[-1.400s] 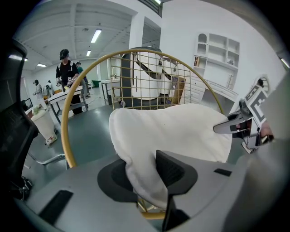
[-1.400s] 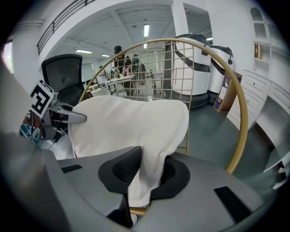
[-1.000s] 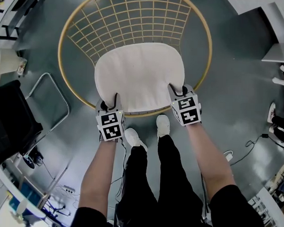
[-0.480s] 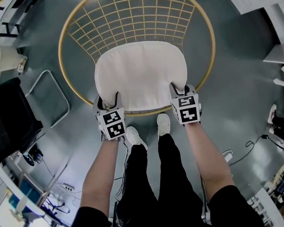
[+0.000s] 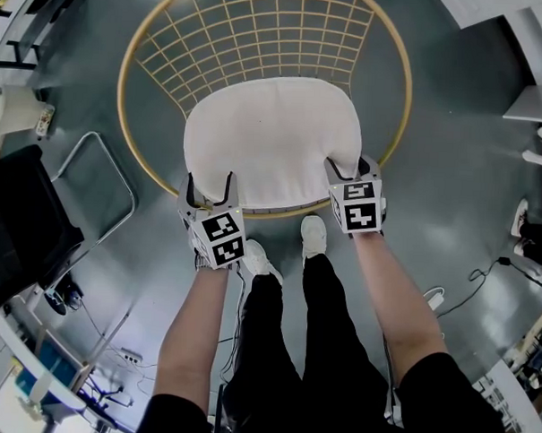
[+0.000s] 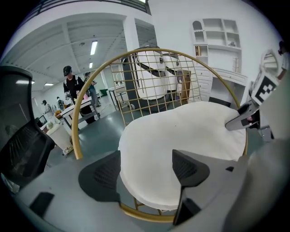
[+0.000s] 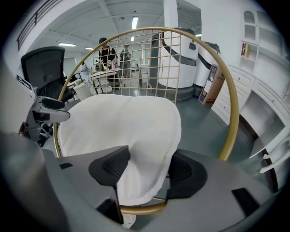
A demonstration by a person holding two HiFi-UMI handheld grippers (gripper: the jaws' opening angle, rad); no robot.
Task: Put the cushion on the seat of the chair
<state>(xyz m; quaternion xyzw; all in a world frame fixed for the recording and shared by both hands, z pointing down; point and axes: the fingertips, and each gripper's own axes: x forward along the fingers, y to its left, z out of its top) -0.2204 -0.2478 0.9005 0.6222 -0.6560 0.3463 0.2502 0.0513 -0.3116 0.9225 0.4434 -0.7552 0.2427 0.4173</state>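
A white cushion (image 5: 272,139) lies on the seat of the round gold wire chair (image 5: 123,106), its near edge over the front rim. My left gripper (image 5: 209,186) is at the near left corner with its jaws opening. They stand wide apart around the cushion (image 6: 181,140) edge, with gaps beside the pads (image 6: 102,174). My right gripper (image 5: 349,167) is at the near right corner, its jaws also opening. The cushion (image 7: 122,127) corner droops loosely between them, over the gold rim (image 7: 140,209).
A black office chair (image 5: 19,227) and a bent metal frame (image 5: 93,185) stand on the floor to the left. The person's shoes (image 5: 310,235) are just below the chair's front rim. Cables (image 5: 484,274) and white furniture (image 5: 536,106) are on the right. People (image 6: 72,81) stand far off.
Both grippers' jaws have spread apart at the cushion's near corners. The cushion has settled a little farther back on the seat. The hands have hardly moved.
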